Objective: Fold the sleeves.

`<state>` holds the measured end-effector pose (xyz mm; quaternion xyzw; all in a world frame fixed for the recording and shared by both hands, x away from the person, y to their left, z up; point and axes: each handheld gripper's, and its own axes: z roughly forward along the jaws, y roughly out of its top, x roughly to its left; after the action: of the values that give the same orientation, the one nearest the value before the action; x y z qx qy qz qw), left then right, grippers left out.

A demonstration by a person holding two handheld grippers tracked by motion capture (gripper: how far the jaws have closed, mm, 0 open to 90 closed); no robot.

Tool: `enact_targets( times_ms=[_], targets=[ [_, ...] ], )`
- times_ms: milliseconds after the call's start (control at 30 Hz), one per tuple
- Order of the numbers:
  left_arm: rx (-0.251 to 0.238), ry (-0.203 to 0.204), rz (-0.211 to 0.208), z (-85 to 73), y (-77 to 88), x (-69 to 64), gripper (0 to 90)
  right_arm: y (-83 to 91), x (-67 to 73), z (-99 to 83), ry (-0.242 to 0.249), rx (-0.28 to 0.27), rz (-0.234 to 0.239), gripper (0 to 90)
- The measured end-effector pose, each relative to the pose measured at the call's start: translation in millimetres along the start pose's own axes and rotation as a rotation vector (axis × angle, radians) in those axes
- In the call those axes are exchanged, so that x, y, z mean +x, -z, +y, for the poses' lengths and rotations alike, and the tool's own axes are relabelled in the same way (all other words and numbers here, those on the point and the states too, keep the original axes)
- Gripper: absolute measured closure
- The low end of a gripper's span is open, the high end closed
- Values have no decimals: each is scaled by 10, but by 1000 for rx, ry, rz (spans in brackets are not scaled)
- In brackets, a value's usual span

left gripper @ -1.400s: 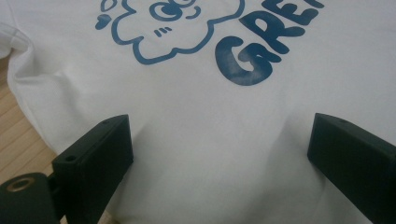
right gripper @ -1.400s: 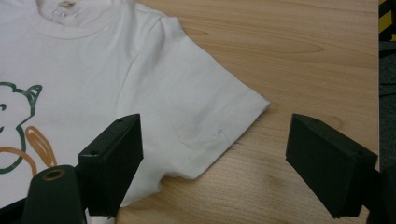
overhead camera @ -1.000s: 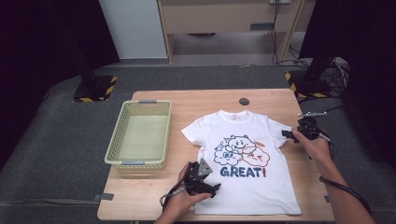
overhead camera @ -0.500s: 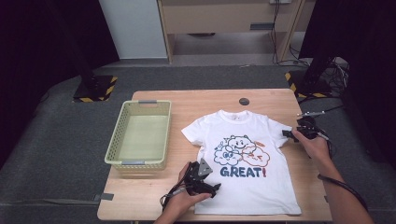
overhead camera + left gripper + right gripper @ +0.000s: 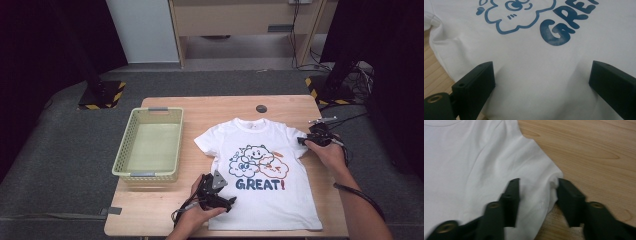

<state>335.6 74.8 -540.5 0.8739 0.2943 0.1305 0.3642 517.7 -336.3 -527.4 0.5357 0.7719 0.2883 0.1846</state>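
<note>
T-shirt spread flat on the bench, a claw at its sleeve and another at its lower edge.

Right claw has just been closing; its jaws stand narrowed around the sleeve, one on the cloth, the other at the sleeve's edge, cloth bunching between them. Left claw stands wide over the shirt's lower left part, white cloth between its jaws, the blue print just ahead. A basket sits well off to its left.
</note>
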Motion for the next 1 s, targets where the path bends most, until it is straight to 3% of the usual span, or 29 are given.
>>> enact_targets(
  times_ms=[33,100,233,433,633,867,1000],
  targets=[
    [0,1,1,-1,1,-2,55,14,9,10,6,6,12,680],
    [1,1,3,-5,6,-8,55,35,23,17,3,-3,14,803],
    [1,6,9,-11,13,-21,55,164,70,70,-22,-48,27,872],
    [1,8,10,-13,14,-24,55,359,324,236,54,-38,48,886],
    [1,8,10,-13,14,-25,55,371,682,453,135,-8,59,886],
    [1,8,10,-12,14,-24,55,252,845,539,161,19,58,886],
    [1,8,10,-12,14,-24,55,152,888,502,140,33,58,876]
  ],
)
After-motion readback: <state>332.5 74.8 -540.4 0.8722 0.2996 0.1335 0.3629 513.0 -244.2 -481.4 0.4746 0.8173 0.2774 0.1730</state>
